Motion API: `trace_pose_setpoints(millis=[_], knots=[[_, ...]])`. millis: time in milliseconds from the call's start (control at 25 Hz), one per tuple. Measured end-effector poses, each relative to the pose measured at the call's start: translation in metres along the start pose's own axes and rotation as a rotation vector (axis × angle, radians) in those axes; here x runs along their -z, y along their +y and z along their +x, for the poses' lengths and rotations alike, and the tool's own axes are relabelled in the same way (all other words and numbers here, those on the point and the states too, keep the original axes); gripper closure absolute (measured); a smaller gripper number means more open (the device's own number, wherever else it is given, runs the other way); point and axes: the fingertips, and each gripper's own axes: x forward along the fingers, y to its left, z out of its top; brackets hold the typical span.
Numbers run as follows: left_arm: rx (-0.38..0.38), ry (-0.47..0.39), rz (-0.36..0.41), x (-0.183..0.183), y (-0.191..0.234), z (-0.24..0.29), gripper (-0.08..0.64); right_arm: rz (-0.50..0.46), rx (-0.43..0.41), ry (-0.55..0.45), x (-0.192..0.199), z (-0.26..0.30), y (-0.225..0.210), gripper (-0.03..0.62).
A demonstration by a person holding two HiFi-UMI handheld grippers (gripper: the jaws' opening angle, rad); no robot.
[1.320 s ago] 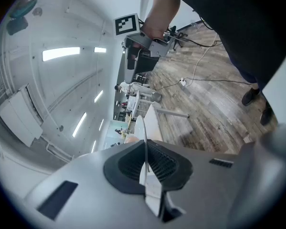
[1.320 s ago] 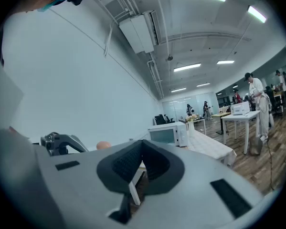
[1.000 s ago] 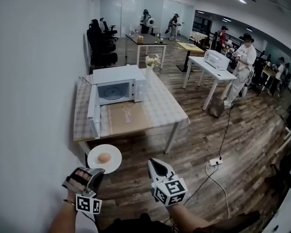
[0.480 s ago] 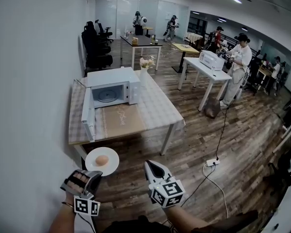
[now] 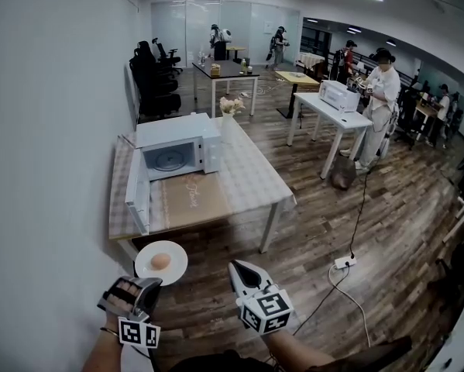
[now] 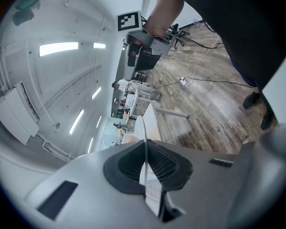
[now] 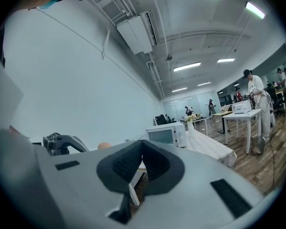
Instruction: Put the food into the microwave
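Note:
In the head view my left gripper point(image 5: 142, 287) is shut on the near rim of a white plate point(image 5: 173, 270). A round tan piece of food point(image 5: 160, 261) lies on the plate, which hangs over the floor just short of the table. In the left gripper view the plate point(image 6: 143, 137) runs edge-on between the closed jaws of the left gripper point(image 6: 144, 159). The right gripper point(image 5: 238, 268) floats to the right of the plate, shut and empty, as the right gripper view confirms point(image 7: 142, 148). The white microwave point(image 5: 177, 149) stands on the table with its door point(image 5: 137, 195) swung open to the left.
The table point(image 5: 247, 180) has a checked cloth, a brown mat and a vase of flowers point(image 5: 230, 111). A white wall runs along the left. A power strip and cable point(image 5: 344, 263) lie on the wood floor. Further back are other tables, chairs and several people.
The plate and both grippers sit slightly lower and further left in the head view. The table has drifted a little. Both grips look unchanged.

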Motion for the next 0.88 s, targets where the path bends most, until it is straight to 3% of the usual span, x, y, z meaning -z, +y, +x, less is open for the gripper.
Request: trace_pose_setpoints(millis=[880], knots=[[-0.013, 0.064, -0.005, -0.026, 0.011, 0.033, 0.54, -0.009, -0.082, -0.018, -0.008, 0.007, -0.044, 0.584]])
